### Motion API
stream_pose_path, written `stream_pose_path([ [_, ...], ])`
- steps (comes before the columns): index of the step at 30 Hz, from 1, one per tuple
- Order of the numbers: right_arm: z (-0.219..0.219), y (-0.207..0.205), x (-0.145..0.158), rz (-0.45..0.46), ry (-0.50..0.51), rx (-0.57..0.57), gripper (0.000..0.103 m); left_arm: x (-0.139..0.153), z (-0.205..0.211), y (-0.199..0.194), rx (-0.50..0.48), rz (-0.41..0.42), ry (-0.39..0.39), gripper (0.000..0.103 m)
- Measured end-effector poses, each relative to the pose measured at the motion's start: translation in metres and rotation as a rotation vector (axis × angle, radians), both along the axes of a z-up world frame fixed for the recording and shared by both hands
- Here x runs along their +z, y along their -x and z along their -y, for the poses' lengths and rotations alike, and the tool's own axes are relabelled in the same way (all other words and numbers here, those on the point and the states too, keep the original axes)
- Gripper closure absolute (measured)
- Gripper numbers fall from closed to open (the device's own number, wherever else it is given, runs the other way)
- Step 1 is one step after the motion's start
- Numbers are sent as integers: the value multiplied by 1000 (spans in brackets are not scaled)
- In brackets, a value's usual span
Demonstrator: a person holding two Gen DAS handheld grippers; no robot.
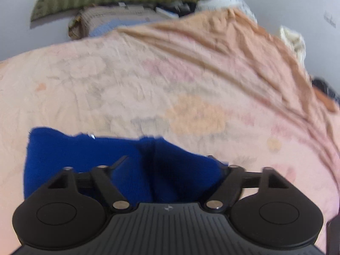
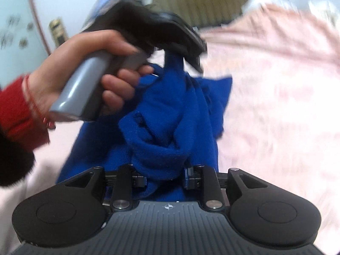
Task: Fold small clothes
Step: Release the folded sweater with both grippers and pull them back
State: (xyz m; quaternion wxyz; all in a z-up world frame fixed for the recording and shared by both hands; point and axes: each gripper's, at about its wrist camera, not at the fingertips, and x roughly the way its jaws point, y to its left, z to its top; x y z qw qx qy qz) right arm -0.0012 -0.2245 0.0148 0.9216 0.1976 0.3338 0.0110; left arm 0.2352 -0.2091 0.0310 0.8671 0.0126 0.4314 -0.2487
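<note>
Both tools pinch the blue garment (image 2: 170, 114), whose bunched folds hide the right tool's (image 2: 165, 178) fingertips.

Blue garment (image 2: 170, 114) of fuzzy, matt knitted cloth, bedsheet (image 1: 191, 80) of thin wrinkled floral cotton, left tongs (image 2: 192, 57) with glossy grey plastic handle, right tongs (image 2: 165, 178) in matt ribbed black plastic with shiny metal pins
</note>
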Motion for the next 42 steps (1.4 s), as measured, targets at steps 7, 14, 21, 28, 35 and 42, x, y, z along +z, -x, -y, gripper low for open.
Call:
stream_pose_path([
  [7, 27, 10, -5, 10, -236, -12, 47, 29, -30, 5, 48, 49, 47, 22],
  [14, 67, 21, -28, 21, -596, -190, 49, 44, -64, 19, 92, 111, 43, 20],
  [21, 53, 22, 14, 89, -290, -203, 45, 29, -83, 48, 93, 164, -96, 20],
  [28, 42, -4, 0, -41, -83, -204, 43, 6, -96, 73, 50, 182, -197, 20],
  [35, 71, -46, 0, -9, -188, -129, 32, -5, -141, 46, 103, 66, -26, 20],
  [42, 81, -93, -12, -37, -226, -29, 33, -36, -167, 19, 94, -130, 220, 20],
])
